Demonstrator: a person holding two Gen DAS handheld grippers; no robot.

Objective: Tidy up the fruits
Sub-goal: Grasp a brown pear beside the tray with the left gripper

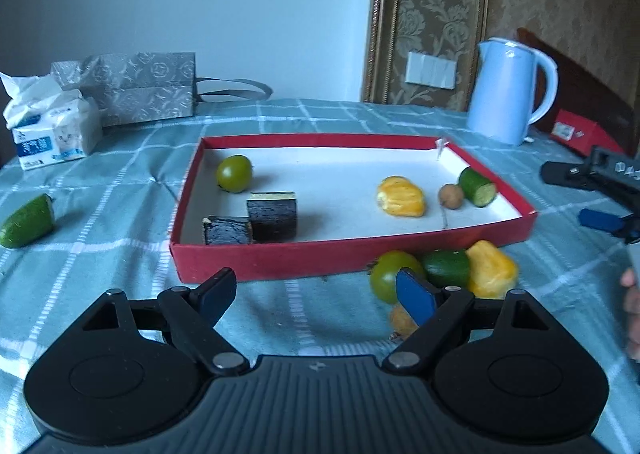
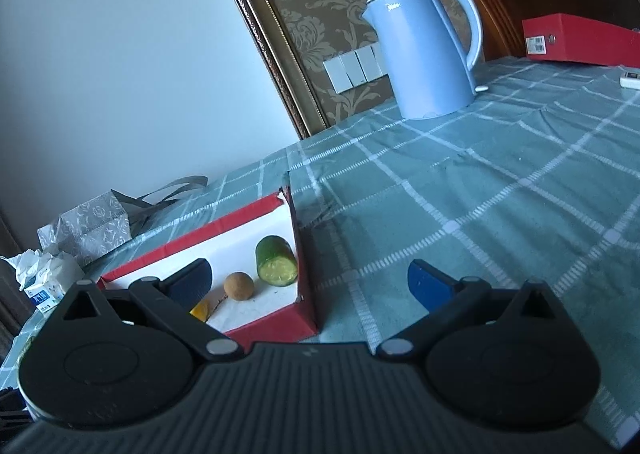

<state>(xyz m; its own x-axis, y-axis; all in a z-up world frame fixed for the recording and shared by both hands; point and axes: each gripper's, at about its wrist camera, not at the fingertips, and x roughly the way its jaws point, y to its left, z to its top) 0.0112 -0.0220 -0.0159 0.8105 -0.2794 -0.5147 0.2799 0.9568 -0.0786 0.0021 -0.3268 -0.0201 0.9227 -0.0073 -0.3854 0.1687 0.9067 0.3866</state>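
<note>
Left tool (image 1: 316, 296): jaws spread wide, nothing between them, hovering low over the desk (image 1: 120, 254) just in front of the red tray (image 1: 280, 262). Right tool (image 2: 310, 286): also spread, empty, sitting over the tray's near right corner.

Count inside the tray, 6 items:
- 1 green tomato (image 1: 234, 173), back left
- 2 dark square blocks (image 1: 272, 216), touching each other, front left; the second (image 1: 226, 231) is lower and sits against the front wall
- 1 yellow fruit piece (image 1: 400, 197), right of centre
- 1 small brown round fruit (image 1: 451, 196), just beside it
- 1 cucumber piece (image 1: 477, 182), cut face forward, against the right wall

Count outside the tray, 5 items:
- cluster of 4 in front of the tray's right end, all close together: 1 green tomato (image 1: 386, 274), 1 cucumber chunk (image 1: 448, 266), 1 yellow fruit piece (image 1: 490, 268), 1 small orange-brown fruit (image 1: 402, 320), partly hidden behind the left tool's right finger
- 1 cucumber end piece (image 1: 26, 221), well apart, far left on the cloth

Other stuff on the desk: 1 blue kettle (image 1: 508, 90), back right; 1 tissue pack (image 1: 50, 134) and 1 grey patterned bag (image 1: 140, 88), back left; 1 red box (image 2: 580, 40) beyond the kettle.
</note>
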